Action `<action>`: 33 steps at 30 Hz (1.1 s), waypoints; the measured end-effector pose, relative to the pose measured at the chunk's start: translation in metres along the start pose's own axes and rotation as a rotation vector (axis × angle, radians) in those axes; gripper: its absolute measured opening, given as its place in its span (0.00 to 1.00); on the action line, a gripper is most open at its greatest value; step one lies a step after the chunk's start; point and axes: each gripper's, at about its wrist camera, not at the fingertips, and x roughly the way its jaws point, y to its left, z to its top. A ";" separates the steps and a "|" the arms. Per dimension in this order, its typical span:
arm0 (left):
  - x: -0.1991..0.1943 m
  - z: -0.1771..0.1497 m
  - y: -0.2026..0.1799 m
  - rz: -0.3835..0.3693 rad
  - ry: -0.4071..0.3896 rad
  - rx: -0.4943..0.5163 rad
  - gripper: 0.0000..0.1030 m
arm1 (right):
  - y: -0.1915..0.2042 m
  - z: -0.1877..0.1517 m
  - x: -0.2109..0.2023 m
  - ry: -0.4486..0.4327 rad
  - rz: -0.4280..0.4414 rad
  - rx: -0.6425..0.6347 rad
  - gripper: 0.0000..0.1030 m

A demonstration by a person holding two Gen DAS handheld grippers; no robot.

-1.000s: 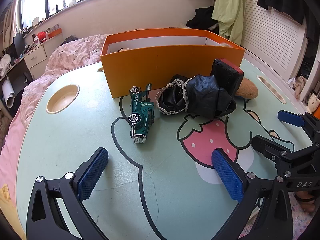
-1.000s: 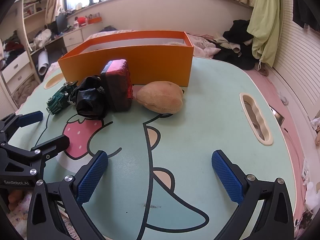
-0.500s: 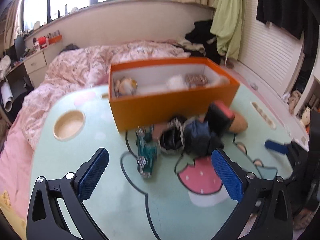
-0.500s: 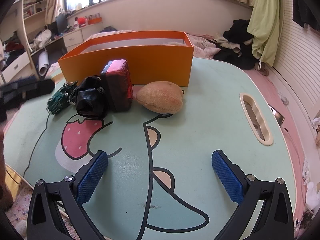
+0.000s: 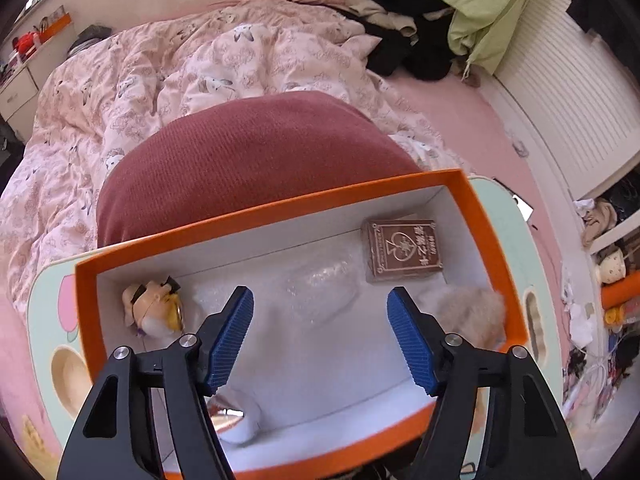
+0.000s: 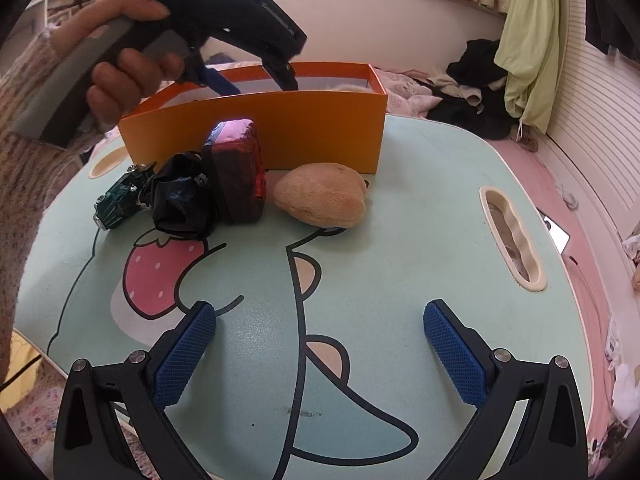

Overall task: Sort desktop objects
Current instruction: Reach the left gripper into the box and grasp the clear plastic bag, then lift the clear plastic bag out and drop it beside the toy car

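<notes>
Left gripper over the box, loose things still on the table in front of it

The left gripper [image 5: 320, 336] hung above the orange box [image 5: 280, 212], pointing steeply down into it, its jaws closing with nothing between them. Inside lay a card pack [image 5: 402, 250], a small figure [image 5: 154, 310] and a fluffy toy [image 5: 468, 308]. The unsorted things sat outside, against the box's near wall: toy car [image 6: 120, 196], black bag [image 6: 182, 200], red case [image 6: 238, 172] and tan plush [image 6: 322, 194], in a row along that wall. They lay between the box and the right gripper [image 6: 320, 356], which stood wide open and empty over the table [image 6: 400, 240]. By my reading the plush, at the right end of the row, suited the right gripper; the car was nearer the left hand [image 6: 120, 68].
</notes>
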 end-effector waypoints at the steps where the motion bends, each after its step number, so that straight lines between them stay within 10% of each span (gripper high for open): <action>1: 0.007 0.002 -0.001 0.006 0.015 -0.005 0.58 | 0.000 0.000 0.000 0.000 0.000 0.000 1.00; 7: 0.019 0.002 -0.001 0.016 0.034 -0.006 0.33 | 0.001 0.000 0.000 -0.001 0.001 0.000 1.00; 19: -0.104 -0.082 0.009 -0.178 -0.200 0.131 0.33 | 0.002 0.000 0.000 -0.001 0.000 0.000 1.00; 33: -0.087 -0.140 0.051 -0.141 -0.196 0.034 0.41 | 0.002 -0.001 0.000 -0.001 0.001 0.000 1.00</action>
